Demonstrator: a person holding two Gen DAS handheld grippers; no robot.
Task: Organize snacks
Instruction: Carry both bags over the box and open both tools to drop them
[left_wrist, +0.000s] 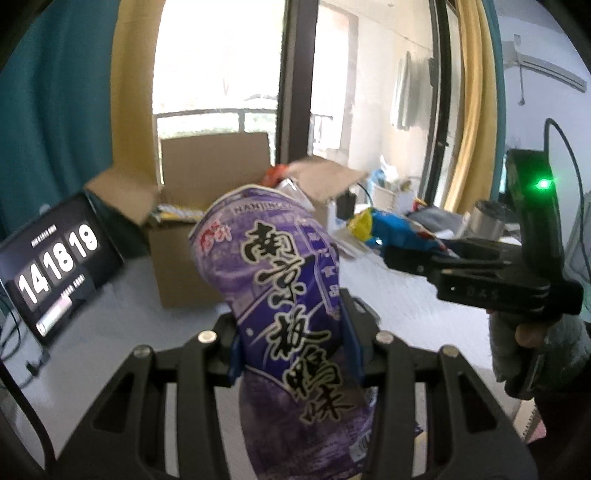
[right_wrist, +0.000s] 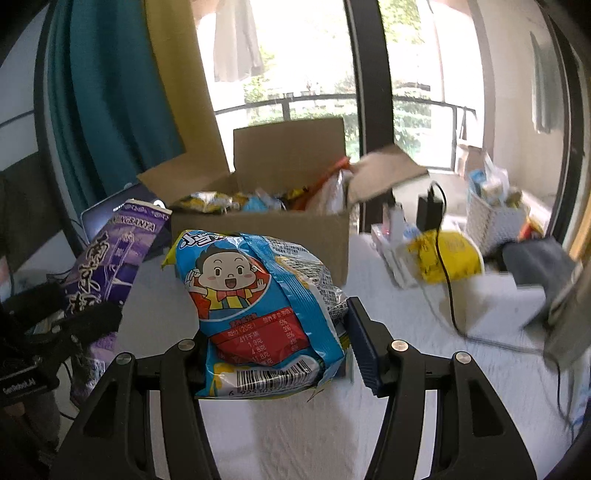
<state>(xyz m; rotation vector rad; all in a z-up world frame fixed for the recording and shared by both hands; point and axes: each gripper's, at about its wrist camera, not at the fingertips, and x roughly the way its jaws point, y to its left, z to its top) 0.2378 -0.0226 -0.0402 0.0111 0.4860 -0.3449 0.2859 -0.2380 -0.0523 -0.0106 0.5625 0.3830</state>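
My left gripper (left_wrist: 293, 328) is shut on a purple snack bag (left_wrist: 284, 280) with black and white lettering, held upright above the white table. My right gripper (right_wrist: 275, 332) is shut on a blue snack bag (right_wrist: 255, 306) with a cartoon boy on it. An open cardboard box (right_wrist: 280, 225) with several snack packs inside stands just beyond both bags. From the left wrist view the right gripper (left_wrist: 406, 254) shows at the right with the blue bag (left_wrist: 388, 227) in it. In the right wrist view the purple bag (right_wrist: 114, 258) and the left gripper (right_wrist: 55, 317) show at the left.
A tablet (left_wrist: 55, 262) showing a clock leans at the left of the box. A yellow bag (right_wrist: 447, 258), a black cable (right_wrist: 448, 280), a white basket (right_wrist: 491, 218) and other clutter lie to the right. Bare white tabletop (right_wrist: 288, 435) lies in front of the box.
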